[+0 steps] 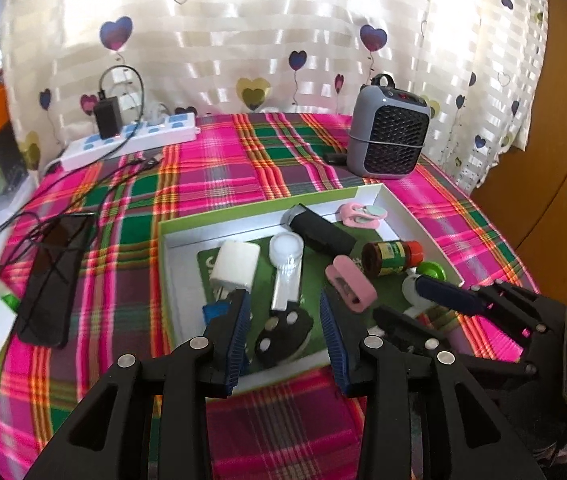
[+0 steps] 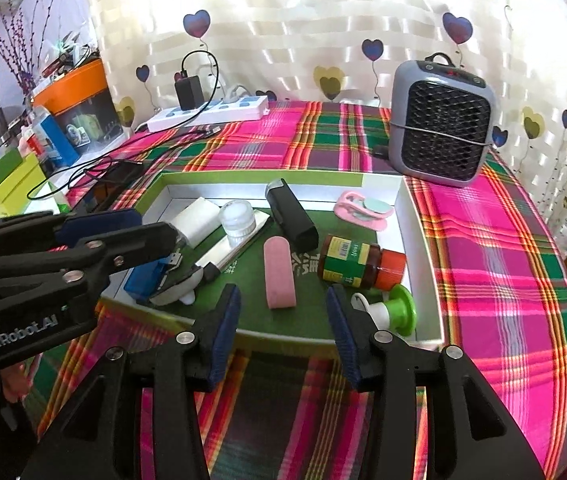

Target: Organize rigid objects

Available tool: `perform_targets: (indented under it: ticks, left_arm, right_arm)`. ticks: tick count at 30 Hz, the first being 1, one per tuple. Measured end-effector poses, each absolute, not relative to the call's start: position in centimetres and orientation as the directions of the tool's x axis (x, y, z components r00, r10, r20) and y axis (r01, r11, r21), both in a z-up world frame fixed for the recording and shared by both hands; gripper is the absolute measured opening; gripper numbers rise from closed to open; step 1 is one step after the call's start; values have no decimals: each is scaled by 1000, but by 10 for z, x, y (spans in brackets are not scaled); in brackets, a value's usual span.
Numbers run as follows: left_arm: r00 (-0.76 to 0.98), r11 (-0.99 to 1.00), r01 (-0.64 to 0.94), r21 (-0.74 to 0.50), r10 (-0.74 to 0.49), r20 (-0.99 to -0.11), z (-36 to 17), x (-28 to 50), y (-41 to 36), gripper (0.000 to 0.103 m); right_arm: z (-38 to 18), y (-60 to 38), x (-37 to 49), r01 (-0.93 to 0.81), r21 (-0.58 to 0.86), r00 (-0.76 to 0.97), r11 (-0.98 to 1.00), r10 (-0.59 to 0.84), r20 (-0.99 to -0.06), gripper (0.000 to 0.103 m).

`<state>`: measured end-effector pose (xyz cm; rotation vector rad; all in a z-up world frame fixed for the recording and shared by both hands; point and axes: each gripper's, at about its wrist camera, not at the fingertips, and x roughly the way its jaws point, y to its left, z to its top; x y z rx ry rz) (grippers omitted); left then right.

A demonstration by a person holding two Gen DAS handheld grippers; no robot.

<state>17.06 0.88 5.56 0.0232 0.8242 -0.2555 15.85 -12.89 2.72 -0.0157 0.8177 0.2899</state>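
A shallow white tray with a green rim (image 1: 399,208) (image 2: 415,216) lies on the plaid cloth and holds several small things: a white charger (image 1: 235,266) (image 2: 197,220), a black case (image 1: 321,232) (image 2: 291,216), a pink block (image 1: 349,282) (image 2: 279,274), a brown jar with a red cap (image 1: 393,258) (image 2: 357,264), a pink clip (image 1: 361,214) (image 2: 363,206). My left gripper (image 1: 285,312) is open and empty over the tray's near left part. My right gripper (image 2: 283,300) is open and empty at the tray's near edge, in front of the pink block.
A grey fan heater (image 1: 387,136) (image 2: 441,124) stands behind the tray. A white power strip (image 1: 131,140) (image 2: 211,114) with cables lies at the back left. A black phone (image 1: 57,276) lies left of the tray. Boxes (image 2: 11,184) crowd the far left.
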Motion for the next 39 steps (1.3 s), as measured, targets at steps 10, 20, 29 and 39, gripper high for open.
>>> perform_targets:
  ticks: [10,20,29,39]
  left_arm:
    - [664,980,192,-55,-171,-728,51,133,11,35]
    - [641,991,130,-45,-118,-759,29,100,20,35]
    - [607,994,101,-36,-90,-790,12,85,18,35]
    - [590,997,59,-47,-73,-804,0,77,17,35]
  right_arm:
    - [36,-134,136,-250,102,675,963,249,-695,46]
    - [35,-138,110,-241,73,689,968,223,-689,46]
    - [18,-140,97,-222,43,653,974,181,-735,46]
    - [4,-148,89,-191,27,620,981,142,-771,46]
